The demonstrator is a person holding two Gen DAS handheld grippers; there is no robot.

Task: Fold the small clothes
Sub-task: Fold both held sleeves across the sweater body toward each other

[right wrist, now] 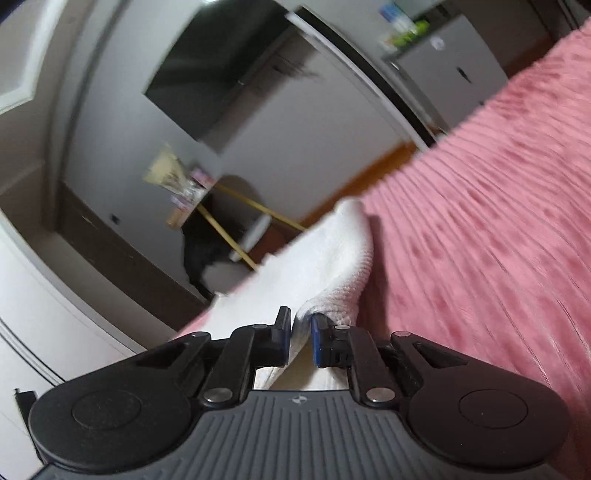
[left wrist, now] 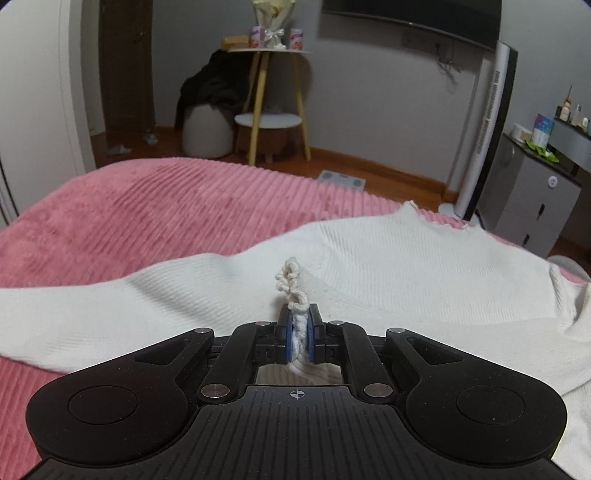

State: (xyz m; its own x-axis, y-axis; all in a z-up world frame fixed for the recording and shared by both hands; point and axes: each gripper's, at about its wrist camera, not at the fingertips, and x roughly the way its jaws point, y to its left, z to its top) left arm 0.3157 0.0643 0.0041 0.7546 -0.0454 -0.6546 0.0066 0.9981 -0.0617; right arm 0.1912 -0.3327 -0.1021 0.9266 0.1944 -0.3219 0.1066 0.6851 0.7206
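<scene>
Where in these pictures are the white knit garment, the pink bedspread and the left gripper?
white knit garment [left wrist: 388,258], left wrist view, on its flat ribbed body.
pink bedspread [left wrist: 147,214], left wrist view, on bare ribbed fabric.
left gripper [left wrist: 300,321], left wrist view, between fingertips clamping the garment's edge.

The left wrist view looks level and low across the pink ribbed bedspread [left wrist: 147,229], very near it, toward the yellow-legged round side table [left wrist: 269,51] by the far wall. The right wrist view, strongly tilted and blurred, faces that same table [right wrist: 207,206] from close above the bedspread [right wrist: 480,240]. Both views share the table, bedspread and wall-mounted dark screen [left wrist: 413,18].
</scene>
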